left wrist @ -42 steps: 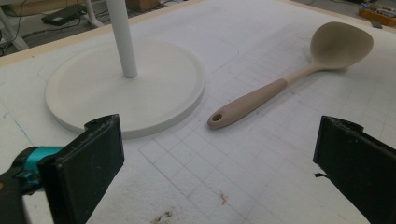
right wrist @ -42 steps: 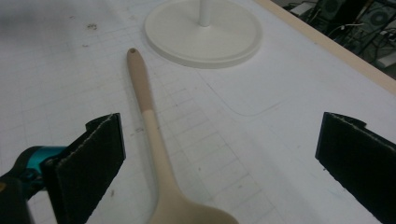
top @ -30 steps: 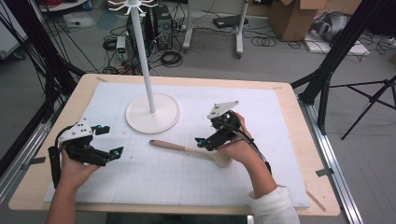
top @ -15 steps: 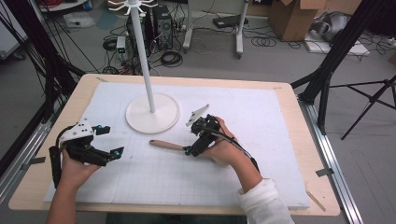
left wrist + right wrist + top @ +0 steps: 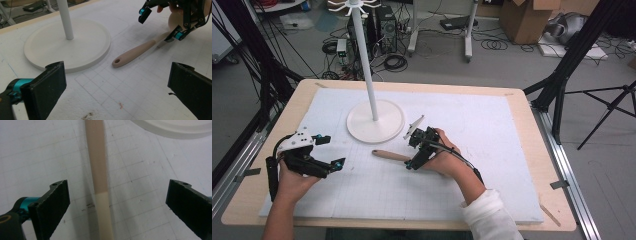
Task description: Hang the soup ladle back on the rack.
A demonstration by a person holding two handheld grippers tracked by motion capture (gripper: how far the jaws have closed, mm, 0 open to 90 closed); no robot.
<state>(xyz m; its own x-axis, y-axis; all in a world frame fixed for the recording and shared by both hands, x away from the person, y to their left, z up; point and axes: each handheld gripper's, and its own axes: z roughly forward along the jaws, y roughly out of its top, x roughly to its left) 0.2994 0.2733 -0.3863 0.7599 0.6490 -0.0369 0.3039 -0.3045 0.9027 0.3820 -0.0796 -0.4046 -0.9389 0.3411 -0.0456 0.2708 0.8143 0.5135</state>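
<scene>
Right now, as I read my feeds:

Landmark: I take the white stand (image 5: 375, 121), its round base flat on the gridded mat (image 5: 492, 150) and its pole upright from the middle.

Spatula: I see the wooden spatula (image 5: 388, 155) lying flat on the mat just in front of the stand's base, close to its rim but apart from it, with the holed handle end toward my left side.

Right gripper: I have my right gripper (image 5: 415, 151) low over the spatula, on the near right of the stand's base. Its jaws stand wide and have just closed in slightly; in the right gripper view the handle (image 5: 98, 170) runs up between them with mat showing on both sides, so neither pad touches it and nothing is held.

Left gripper: I keep my left gripper (image 5: 328, 152) well to the left of the stand's base, nearer the table's front edge, jaws spread wide and empty, pointing toward the spatula.
</scene>
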